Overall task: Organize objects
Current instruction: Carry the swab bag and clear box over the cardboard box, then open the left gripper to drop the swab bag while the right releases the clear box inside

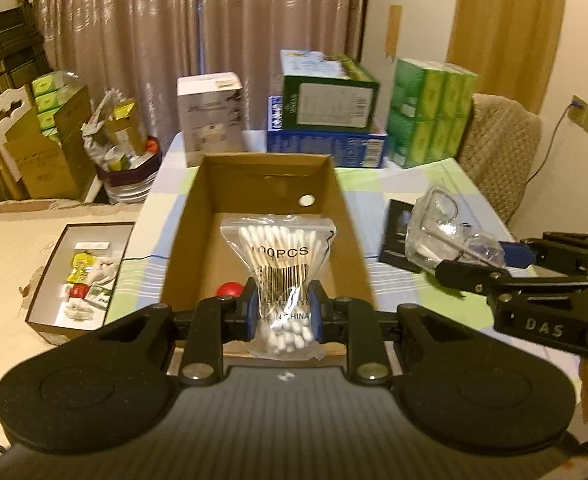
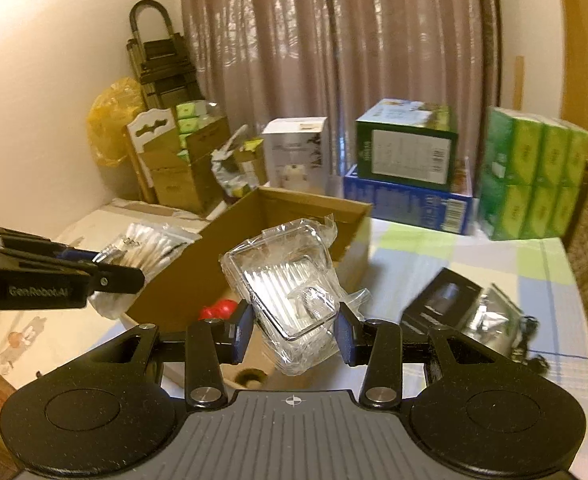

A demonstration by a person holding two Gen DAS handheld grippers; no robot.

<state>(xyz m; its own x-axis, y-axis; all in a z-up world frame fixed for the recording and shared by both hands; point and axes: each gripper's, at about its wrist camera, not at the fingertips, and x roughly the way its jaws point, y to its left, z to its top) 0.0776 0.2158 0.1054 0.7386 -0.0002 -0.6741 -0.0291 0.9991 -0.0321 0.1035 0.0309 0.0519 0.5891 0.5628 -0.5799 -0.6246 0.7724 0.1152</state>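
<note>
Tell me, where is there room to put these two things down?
Inside the cardboard box, its floor is bare beyond the red ball. The tablecloth between the box and the black packet is also free. The far edge is crowded with stacked cartons.

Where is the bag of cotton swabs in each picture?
Left wrist view: the bag of cotton swabs hangs at the middle, pinched in the left gripper, over the open cardboard box.
Right wrist view: the same bag sits at the left edge, at the left gripper's tip.
Shared landmark: the cardboard box, with a red ball inside.
</note>
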